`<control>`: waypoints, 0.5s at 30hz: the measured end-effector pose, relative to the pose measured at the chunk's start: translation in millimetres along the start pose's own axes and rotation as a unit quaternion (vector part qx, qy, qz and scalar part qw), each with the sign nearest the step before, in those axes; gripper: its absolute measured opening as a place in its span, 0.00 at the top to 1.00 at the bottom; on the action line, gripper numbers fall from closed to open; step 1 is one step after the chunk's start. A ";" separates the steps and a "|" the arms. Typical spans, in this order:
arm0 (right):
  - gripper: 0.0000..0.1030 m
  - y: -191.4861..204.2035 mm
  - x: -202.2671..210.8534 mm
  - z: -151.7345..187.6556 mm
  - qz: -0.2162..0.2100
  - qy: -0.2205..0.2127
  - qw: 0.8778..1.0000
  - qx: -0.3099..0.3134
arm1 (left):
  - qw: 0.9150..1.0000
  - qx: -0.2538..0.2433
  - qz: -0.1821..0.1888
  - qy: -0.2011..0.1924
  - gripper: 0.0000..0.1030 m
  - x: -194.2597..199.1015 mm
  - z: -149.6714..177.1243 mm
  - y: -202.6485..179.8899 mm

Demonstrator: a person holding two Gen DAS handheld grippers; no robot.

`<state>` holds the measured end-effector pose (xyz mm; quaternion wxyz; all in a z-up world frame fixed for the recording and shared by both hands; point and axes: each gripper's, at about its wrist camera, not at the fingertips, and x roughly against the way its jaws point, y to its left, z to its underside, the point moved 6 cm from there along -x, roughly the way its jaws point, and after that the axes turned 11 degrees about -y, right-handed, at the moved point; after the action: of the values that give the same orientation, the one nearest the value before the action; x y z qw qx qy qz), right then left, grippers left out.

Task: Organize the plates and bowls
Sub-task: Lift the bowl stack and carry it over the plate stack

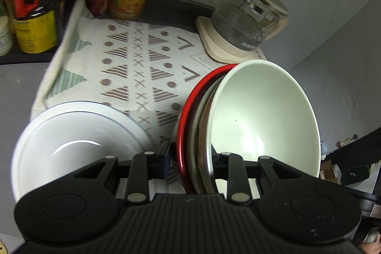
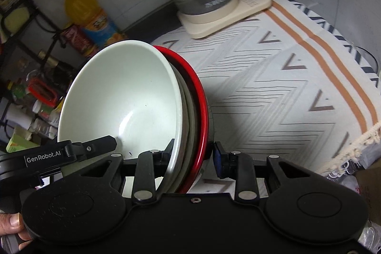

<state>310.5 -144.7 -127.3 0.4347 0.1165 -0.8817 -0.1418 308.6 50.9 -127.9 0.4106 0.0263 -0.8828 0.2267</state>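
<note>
Two sets of fingers pinching opposite rims of one nested bowl stack.

Glossy red bowl, woven tablecloth

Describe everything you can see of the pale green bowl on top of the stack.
The pale green bowl is round, deep and smooth, maybe ceramic or plastic, with a glossy empty inside bearing a few tiny dark specks. It sits nested on top of a stack whose largest visible piece is a red-rimmed plate. The whole stack is tilted and clamped at opposite rims by the left gripper and the right gripper, above the patterned cloth.
</note>
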 end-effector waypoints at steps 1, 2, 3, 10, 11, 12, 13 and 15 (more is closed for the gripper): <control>0.71 5.6 0.2 1.2 -0.002 0.000 1.000 0.003 | 1.000 0.002 -0.001 -0.002 0.74 3.6 -1.0 4.4; 0.71 10.9 0.2 2.3 -0.005 0.000 1.000 0.006 | 1.000 0.004 -0.003 -0.006 0.74 7.9 -1.8 9.4; 0.71 16.4 0.2 3.7 -0.008 0.000 1.000 0.010 | 1.000 0.006 -0.005 -0.009 0.74 12.6 -2.3 14.4; 0.71 57.4 -3.9 17.5 -0.026 0.009 0.999 0.034 | 0.999 0.024 -0.025 -0.027 0.74 38.6 -5.3 54.0; 0.71 62.6 -5.2 19.9 -0.028 0.011 0.999 0.037 | 0.999 0.027 -0.028 -0.028 0.74 41.7 -5.0 59.6; 0.71 67.1 -6.2 22.4 -0.031 0.013 0.999 0.039 | 0.999 0.029 -0.031 -0.029 0.74 44.6 -4.5 65.7; 0.71 72.2 -7.5 25.0 -0.033 0.015 0.998 0.042 | 0.998 0.032 -0.034 -0.029 0.74 47.5 -3.8 71.2; 0.71 81.8 -10.3 30.8 -0.037 0.020 0.998 0.047 | 0.998 0.037 -0.040 -0.029 0.74 52.2 -1.8 82.6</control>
<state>285.3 -60.4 -124.1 0.4407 0.1721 -0.8736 -0.1139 256.2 133.0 -119.7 0.3921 0.0833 -0.8838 0.2414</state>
